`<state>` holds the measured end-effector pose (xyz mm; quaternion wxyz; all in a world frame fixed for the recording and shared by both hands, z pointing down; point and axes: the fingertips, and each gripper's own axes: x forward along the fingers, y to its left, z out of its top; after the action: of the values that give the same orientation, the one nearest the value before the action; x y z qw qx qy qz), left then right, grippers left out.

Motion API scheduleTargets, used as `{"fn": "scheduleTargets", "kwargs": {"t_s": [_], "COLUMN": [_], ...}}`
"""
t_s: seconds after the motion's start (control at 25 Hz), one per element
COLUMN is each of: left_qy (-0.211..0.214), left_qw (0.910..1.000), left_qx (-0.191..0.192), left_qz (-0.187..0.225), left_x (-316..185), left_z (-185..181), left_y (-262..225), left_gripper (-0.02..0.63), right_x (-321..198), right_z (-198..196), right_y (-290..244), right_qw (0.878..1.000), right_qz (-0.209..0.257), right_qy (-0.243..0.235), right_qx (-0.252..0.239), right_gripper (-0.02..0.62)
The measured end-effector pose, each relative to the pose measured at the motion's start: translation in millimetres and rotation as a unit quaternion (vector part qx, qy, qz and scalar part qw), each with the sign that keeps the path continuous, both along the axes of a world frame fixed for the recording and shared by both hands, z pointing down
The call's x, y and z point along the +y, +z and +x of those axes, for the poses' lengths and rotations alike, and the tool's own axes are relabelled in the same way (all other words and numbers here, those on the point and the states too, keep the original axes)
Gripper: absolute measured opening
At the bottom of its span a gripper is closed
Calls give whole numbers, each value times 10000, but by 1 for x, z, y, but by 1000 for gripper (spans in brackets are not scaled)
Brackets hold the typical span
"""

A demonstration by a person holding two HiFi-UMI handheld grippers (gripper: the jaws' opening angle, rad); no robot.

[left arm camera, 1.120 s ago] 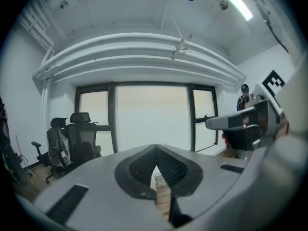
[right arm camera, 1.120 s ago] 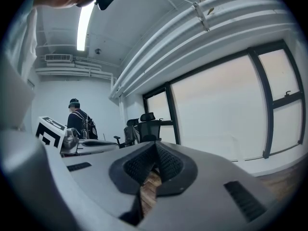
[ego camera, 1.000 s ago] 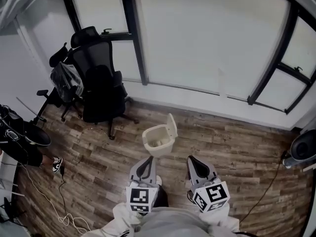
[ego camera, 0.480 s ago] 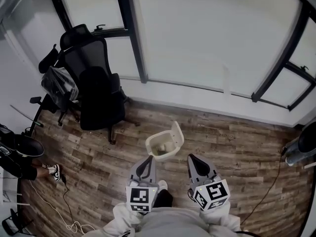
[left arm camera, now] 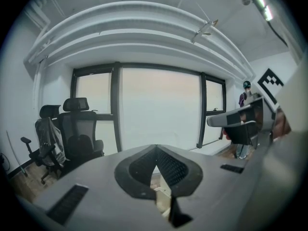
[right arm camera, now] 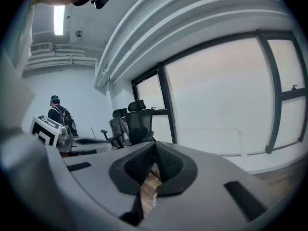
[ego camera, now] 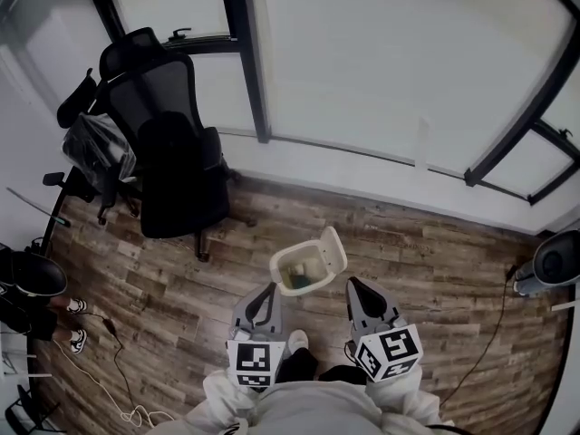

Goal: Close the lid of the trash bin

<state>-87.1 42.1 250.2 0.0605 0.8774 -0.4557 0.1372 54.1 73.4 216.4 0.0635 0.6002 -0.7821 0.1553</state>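
On the wood floor (ego camera: pixel 435 270) beneath tall windows, the trash bin (ego camera: pixel 277 268) stands with its lid (ego camera: pixel 334 246) raised. We hold the left gripper (ego camera: pixel 265 295) and right gripper (ego camera: pixel 356 288) just before it, jaws pressed together, both empty.

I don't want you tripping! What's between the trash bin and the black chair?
Nothing. In the head view, only bare floor lies between the bin and the chair.
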Motion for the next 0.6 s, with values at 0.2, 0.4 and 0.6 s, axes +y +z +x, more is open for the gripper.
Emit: {"fn": "scheduleTargets", "kwargs": {"t_s": [0.2,0.4,0.6], "left_qy": [-26,25,-28], "left_qw": [9999,9994,9988], "left_qx": [50,99,16], "left_qz": [-157,-322,-483], "left_x": [-14,-23,-33], "left_z": [-4,11,20], "left_y": [10,17,33], "left_gripper": [8,8,8], "right_x": [-6,-11,-25], "right_z": [-2,12,25], "right_y": [8,23,36], "right_qw": [9999,9995,9991], "right_qz": [-126,-278,-415], "right_qy": [36,131,118], "right_qx": [29,-11,-30], "right_gripper": [25,23,25]}}
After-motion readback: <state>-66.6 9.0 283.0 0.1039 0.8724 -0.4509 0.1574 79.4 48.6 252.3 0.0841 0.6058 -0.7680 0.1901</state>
